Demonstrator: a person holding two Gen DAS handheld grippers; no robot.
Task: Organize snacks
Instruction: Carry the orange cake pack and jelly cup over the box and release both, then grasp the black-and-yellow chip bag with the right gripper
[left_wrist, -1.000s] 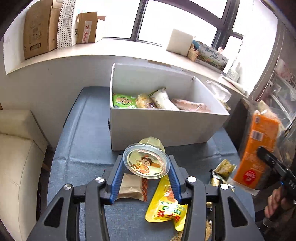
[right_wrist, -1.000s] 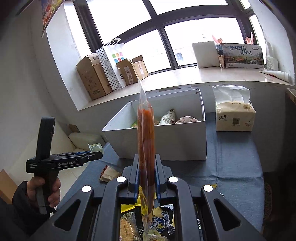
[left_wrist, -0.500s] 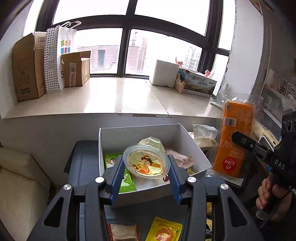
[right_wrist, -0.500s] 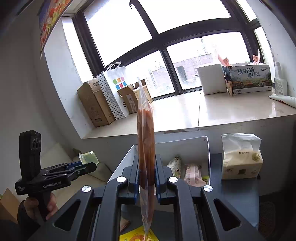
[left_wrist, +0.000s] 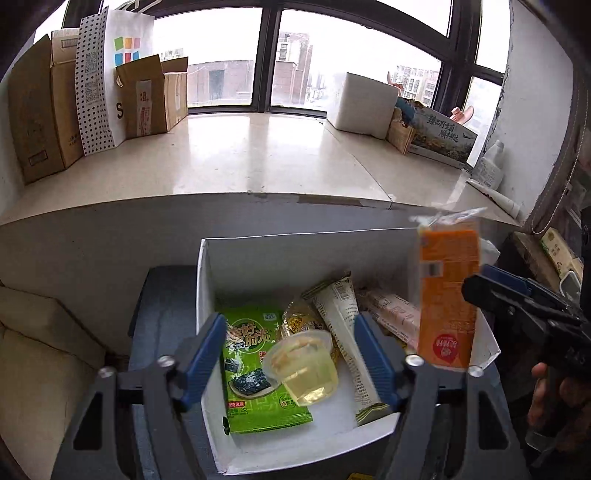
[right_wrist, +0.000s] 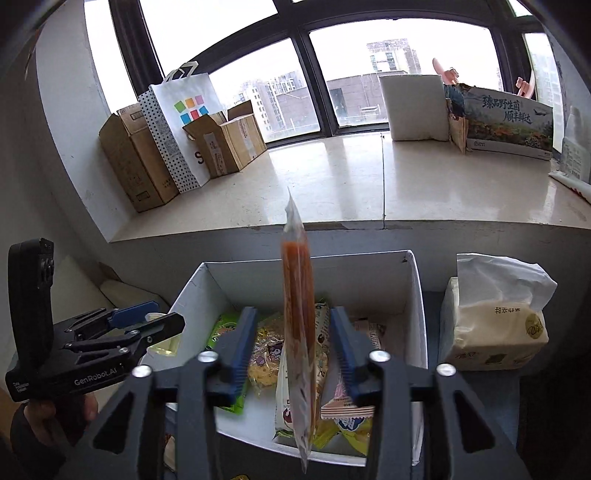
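Observation:
A white box (left_wrist: 221, 280) holds several snack packets, among them a green seaweed pack (left_wrist: 255, 369). My left gripper (left_wrist: 290, 354) is open above the box. A clear jelly cup (left_wrist: 301, 371) sits free between its fingers, over the seaweed pack. My right gripper (right_wrist: 293, 347) has its fingers spread over the same box (right_wrist: 417, 295). An orange snack packet (right_wrist: 298, 332) stands edge-on between them, touching neither pad. In the left wrist view the packet (left_wrist: 447, 299) shows beside the right gripper's black fingers (left_wrist: 517, 295).
A tissue pack (right_wrist: 495, 317) stands right of the box on the blue-grey table (left_wrist: 162, 295). Behind runs a wide window sill (left_wrist: 258, 158) with cardboard boxes (left_wrist: 37, 107), a spotted paper bag (left_wrist: 110, 74) and a white block (left_wrist: 362, 103).
Both grippers moved forward over the box. The left gripper opened and let go of the jelly cup, which tipped over. The right gripper's fingers spread off the orange packet.

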